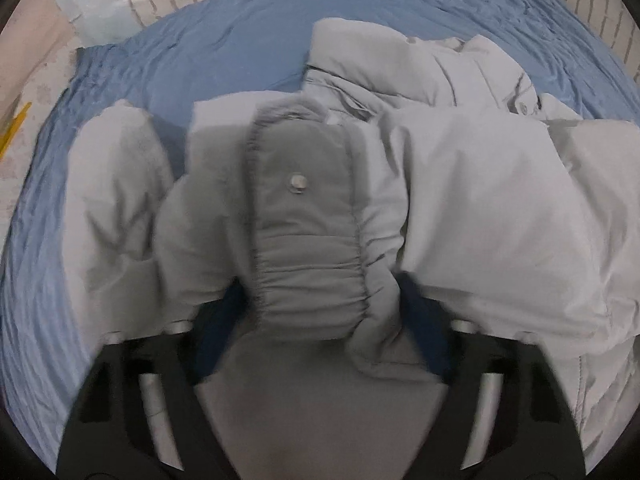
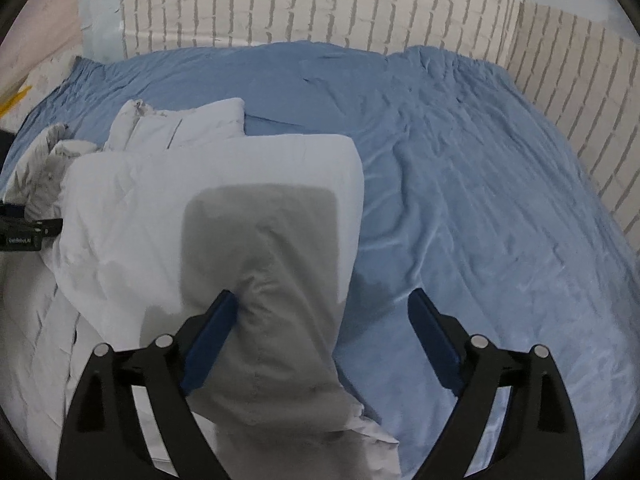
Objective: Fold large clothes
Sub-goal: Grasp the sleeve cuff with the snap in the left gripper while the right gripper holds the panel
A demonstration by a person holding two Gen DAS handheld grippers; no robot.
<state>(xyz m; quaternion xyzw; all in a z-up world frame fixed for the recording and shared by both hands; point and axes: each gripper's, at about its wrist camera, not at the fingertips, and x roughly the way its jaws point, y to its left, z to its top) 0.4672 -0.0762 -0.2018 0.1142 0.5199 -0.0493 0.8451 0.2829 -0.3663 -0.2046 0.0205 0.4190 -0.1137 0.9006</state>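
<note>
Left wrist view first: my left gripper point(image 1: 320, 312) has the elastic cuff point(image 1: 308, 280) of the grey padded jacket point(image 1: 480, 200) bunched between its jaws, the snap button point(image 1: 297, 182) just ahead of the tips. Blue pads show either side of the gathered cloth and seem to press on it, so I read this as a grasp on the cuff, though motion blur softens the edges. The jacket's bulk lies ahead and to the right of the jaws, heaped on the blue bed sheet point(image 1: 224, 48), collar further off. Right wrist view next: my right gripper point(image 2: 320, 320) stands released, jaws wide apart. A folded sleeve or panel of the jacket point(image 2: 260, 240) runs up between them, touching the left pad point(image 2: 212, 336), while the right pad point(image 2: 434, 340) hangs clear over bare sheet. The rest of the garment lies ahead and to the left of the jaws; the other tool peeks in at the far left edge. I judge the jacket light but bulky, soft and springy, its smooth shell likely slippery, so folds may puff open. Firm seams, the cuff elastic or the hem edge look like the best places to grasp, rather than loose padded panels.
</note>
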